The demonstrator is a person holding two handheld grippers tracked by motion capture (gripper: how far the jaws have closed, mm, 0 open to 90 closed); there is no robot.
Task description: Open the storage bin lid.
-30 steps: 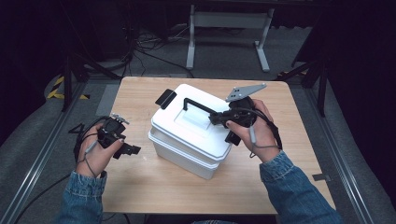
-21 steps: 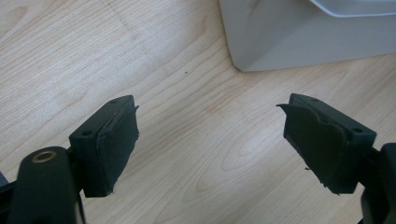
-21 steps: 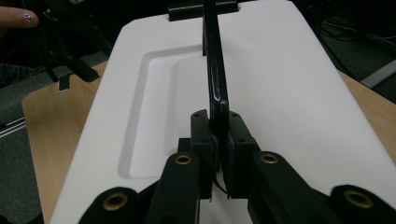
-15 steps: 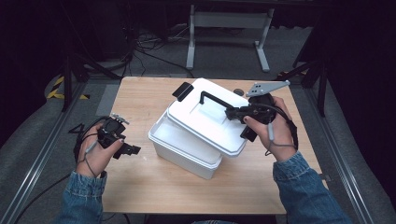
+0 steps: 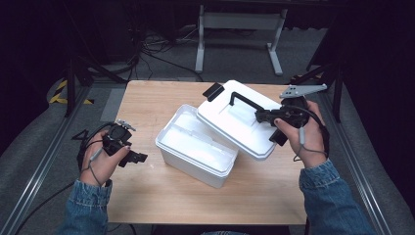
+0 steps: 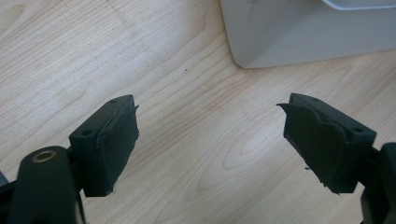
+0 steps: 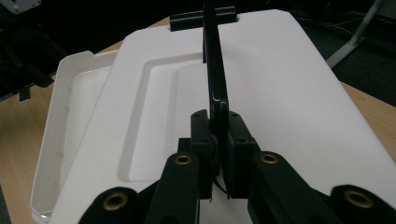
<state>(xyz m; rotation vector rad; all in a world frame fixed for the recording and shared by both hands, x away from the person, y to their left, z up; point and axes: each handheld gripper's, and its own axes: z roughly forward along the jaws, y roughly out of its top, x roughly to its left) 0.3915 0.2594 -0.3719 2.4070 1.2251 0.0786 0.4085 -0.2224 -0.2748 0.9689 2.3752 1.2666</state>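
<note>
A white plastic box [image 5: 195, 152] stands in the middle of the wooden table, its top uncovered and its inside white. Its white lid [image 5: 240, 120] hangs tilted over the box's right side, lifted by its black handle [image 5: 244, 100]. My right gripper [image 5: 262, 116] is shut on that handle [image 7: 215, 88], with the lid [image 7: 280, 88] spread beneath it and the box [image 7: 70, 121] to the left. My left gripper [image 5: 134, 157] rests open near the table's left edge, a short way from the box. Bare wood lies between its pads [image 6: 116, 135], and the box's corner [image 6: 280, 37] stands ahead.
The wooden table [image 5: 147, 196] has free room in front of the box and at the far left. A black latch [image 5: 213, 91] sticks out at the lid's far end. Beyond the table are a dark floor, cables and a metal stand [image 5: 240, 22].
My right gripper has lifted the lid off the box and carried it to the right, so the box now stands uncovered. The left gripper has stayed in place.
</note>
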